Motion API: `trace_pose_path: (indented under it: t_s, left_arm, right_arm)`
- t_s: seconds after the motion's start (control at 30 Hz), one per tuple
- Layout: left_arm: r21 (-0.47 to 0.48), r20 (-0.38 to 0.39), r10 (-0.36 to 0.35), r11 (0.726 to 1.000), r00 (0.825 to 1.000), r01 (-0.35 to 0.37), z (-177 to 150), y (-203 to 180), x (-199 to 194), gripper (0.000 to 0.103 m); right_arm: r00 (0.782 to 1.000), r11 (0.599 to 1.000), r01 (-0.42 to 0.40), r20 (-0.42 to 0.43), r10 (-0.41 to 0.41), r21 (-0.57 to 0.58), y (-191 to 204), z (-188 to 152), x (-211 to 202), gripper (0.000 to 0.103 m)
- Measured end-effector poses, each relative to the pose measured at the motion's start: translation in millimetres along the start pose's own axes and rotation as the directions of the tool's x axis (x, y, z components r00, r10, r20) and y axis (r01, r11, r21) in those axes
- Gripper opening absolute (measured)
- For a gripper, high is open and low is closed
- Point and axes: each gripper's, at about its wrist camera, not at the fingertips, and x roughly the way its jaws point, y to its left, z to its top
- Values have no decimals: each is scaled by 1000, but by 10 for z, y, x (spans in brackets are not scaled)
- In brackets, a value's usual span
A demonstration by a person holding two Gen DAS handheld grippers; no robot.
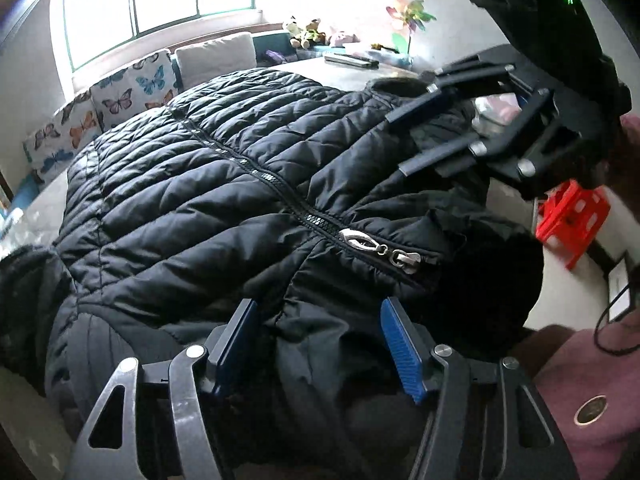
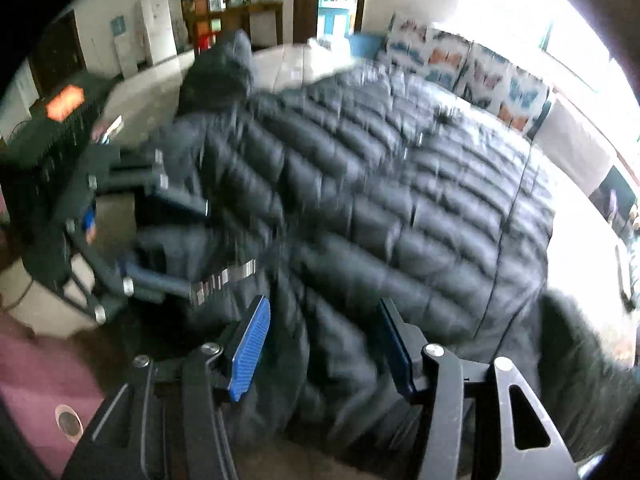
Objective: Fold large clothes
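1. Left wrist view: black quilted jacket (image 1: 224, 168) spread zipped-up over a pale table (image 1: 344, 68), zipper pull (image 1: 380, 246) near the close edge. Left gripper (image 1: 316, 344) half open, blue pads (image 1: 400, 344) set either side of a bunched fold at the near hem; cannot tell whether the pads press it. Right gripper (image 1: 404, 140) seen from outside at upper right, fingers apart over the collar end, nothing clearly pinched.

2. Same view, risks: slippery puffy fabric likely to spring out of a shallow bite; a grip on the top layer alone would drag the front off the back. Zipper pull close to the pads, liable to snag.

3. Same view, surroundings: butterfly cushions (image 1: 132, 92) and a window behind, a pinwheel (image 1: 408, 20) and a flat remote-like thing (image 1: 350, 60) on the far table end, a red stool (image 1: 568, 220) on the floor, a pink sleeve (image 1: 592, 384) at the right edge. Small items at the far end in the way of a wide fold.

4. Right wrist view, blurred: right gripper (image 2: 324, 344) about half open above the jacket (image 2: 400, 200), no fabric clearly between the pads. Left gripper (image 2: 200, 248) at left, fingers over the jacket edge.

5. Same view, risks: jacket overhanging the near table edge, likely to slide off under an uneven pull; the two grippers near each other, could collide.
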Motion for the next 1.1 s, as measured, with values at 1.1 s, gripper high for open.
trace_pose_path:
  t_s: [1.1]
  left_arm:
    - [-923,-144,447,261,883,-283,-717,5047,-784,70]
  right_arm:
    - [989,987,-128,-64,134,96,7,44,599,73]
